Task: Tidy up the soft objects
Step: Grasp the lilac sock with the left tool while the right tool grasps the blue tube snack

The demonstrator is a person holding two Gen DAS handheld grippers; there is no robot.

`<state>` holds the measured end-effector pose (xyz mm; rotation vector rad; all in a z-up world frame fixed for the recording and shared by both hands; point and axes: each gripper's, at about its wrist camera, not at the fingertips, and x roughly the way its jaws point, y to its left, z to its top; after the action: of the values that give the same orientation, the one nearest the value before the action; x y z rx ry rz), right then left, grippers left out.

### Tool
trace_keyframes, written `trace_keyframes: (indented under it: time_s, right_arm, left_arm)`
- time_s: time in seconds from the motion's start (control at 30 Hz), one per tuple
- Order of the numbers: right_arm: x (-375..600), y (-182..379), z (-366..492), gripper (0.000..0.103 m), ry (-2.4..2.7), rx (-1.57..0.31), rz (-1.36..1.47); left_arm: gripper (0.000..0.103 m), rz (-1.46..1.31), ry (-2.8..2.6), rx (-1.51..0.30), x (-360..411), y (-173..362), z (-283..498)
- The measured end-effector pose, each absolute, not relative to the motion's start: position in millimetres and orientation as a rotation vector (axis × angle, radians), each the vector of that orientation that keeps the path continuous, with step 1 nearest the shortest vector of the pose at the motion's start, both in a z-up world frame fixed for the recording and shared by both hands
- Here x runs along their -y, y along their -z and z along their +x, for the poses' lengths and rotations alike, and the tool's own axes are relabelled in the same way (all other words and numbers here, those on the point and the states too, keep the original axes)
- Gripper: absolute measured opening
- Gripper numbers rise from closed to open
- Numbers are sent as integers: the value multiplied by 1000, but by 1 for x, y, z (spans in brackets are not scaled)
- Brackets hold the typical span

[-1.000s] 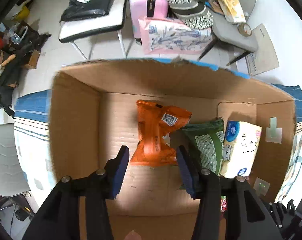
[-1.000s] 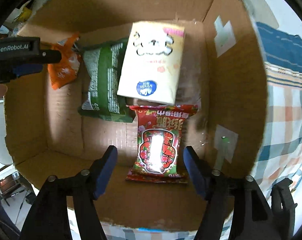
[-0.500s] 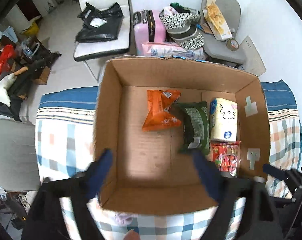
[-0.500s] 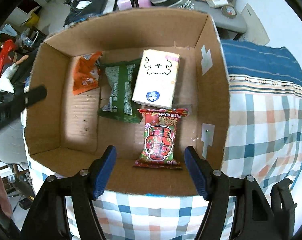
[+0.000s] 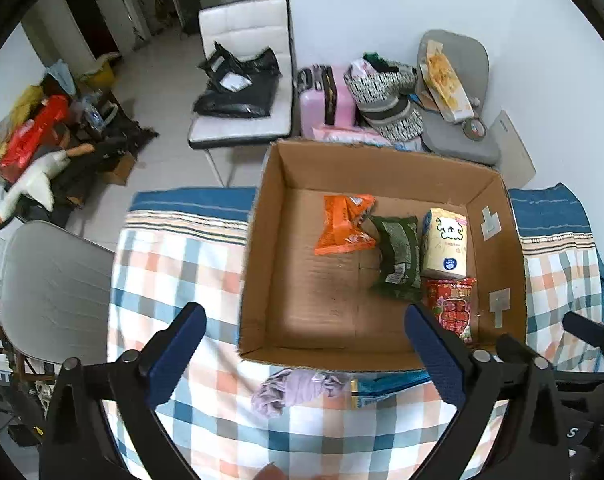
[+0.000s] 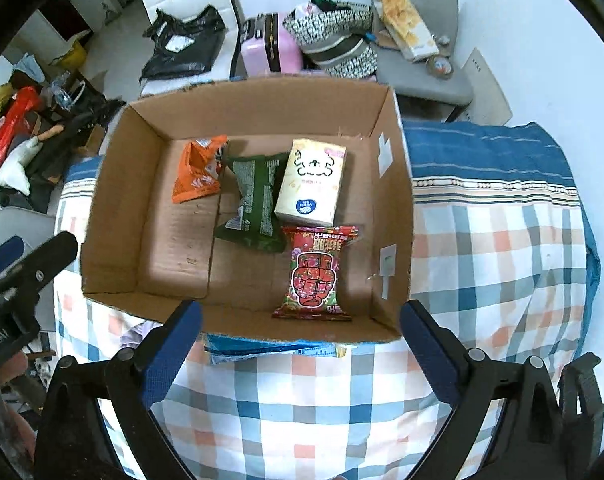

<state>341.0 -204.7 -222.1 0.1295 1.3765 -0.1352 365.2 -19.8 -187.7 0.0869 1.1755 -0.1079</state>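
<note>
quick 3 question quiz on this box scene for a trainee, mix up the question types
1. How many packs lie in the box?
2. True or false: the left tongs hold the orange pack.
3. Which pack lies nearest the box's front wall? A) green pack B) red pack C) tissue pack

Key
1. Four.
2. False: both the left and the right tongs are open and empty, above the checked cloth.
3. B.
</note>
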Motion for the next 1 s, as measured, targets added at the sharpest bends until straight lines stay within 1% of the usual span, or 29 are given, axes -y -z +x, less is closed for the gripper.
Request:
trace_keyframes:
  time_s: [0.13,0.37,0.53,0.63,0.73,0.8,0.9,1.0]
  right_arm:
    - [199,204,329,103,147,-1327,110]
    - [193,178,308,103,147,-1275,122]
    - [191,164,294,103,150,-1241,137]
    - [190,163,287,103,148,-1241,156]
    - [193,174,274,103,146,-1250,213]
    - [196,190,264,103,136,-1262,290]
    - [201,229,249,103,135,-1323,414]
    - [201,282,243,103,124,-1419,537]
  left_arm:
    - [102,69,110,-1134,16,170,350]
    - [102,72,99,-1070,12,145,327]
    - [102,66,92,-1053,7,140,312]
    - [102,74,69,-1056,0,146,300]
    - [102,74,38,-1097,-12,166,285]
    - [102,67,8,-1153,-22,189,275]
    - [102,42,-27,-1244,-37,223,265]
    - [102,15,-74,-1321,-54,256,259]
